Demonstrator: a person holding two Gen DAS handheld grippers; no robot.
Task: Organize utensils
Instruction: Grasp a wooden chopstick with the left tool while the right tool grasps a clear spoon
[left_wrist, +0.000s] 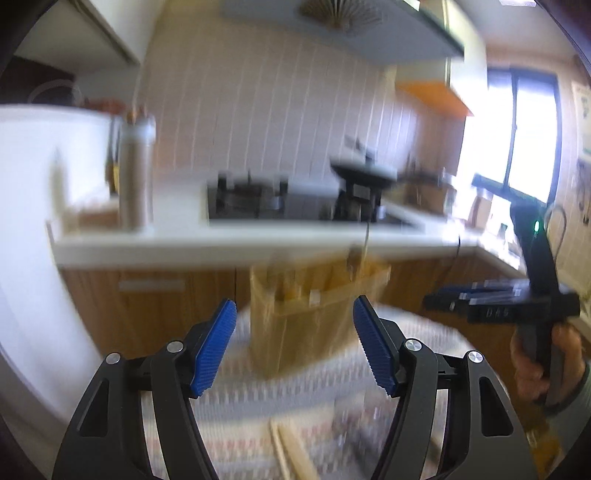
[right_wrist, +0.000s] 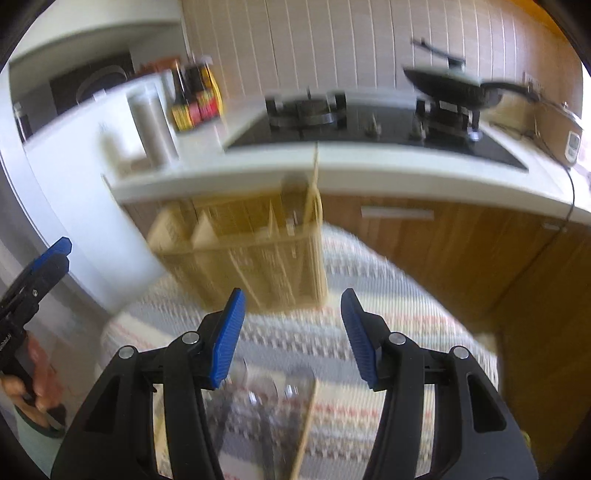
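A wooden utensil holder (left_wrist: 314, 306) with several compartments stands on a table with a striped cloth (left_wrist: 332, 387); it also shows in the right wrist view (right_wrist: 251, 251). A thin stick (right_wrist: 316, 173) rises from its right compartment. Wooden chopsticks (left_wrist: 291, 450) lie on the cloth near me, also in the right wrist view (right_wrist: 304, 435), beside blurred metal utensils (right_wrist: 258, 398). My left gripper (left_wrist: 295, 343) is open and empty in front of the holder. My right gripper (right_wrist: 291, 339) is open and empty above the utensils. Both views are blurred.
Behind the table runs a white kitchen counter (right_wrist: 369, 166) with a gas hob (right_wrist: 369, 125), a black pan (right_wrist: 450, 88), sauce bottles (right_wrist: 195, 96) and a metal canister (right_wrist: 151, 125). Wooden cabinets (right_wrist: 461, 251) stand below. A white appliance (left_wrist: 37, 221) is at the left.
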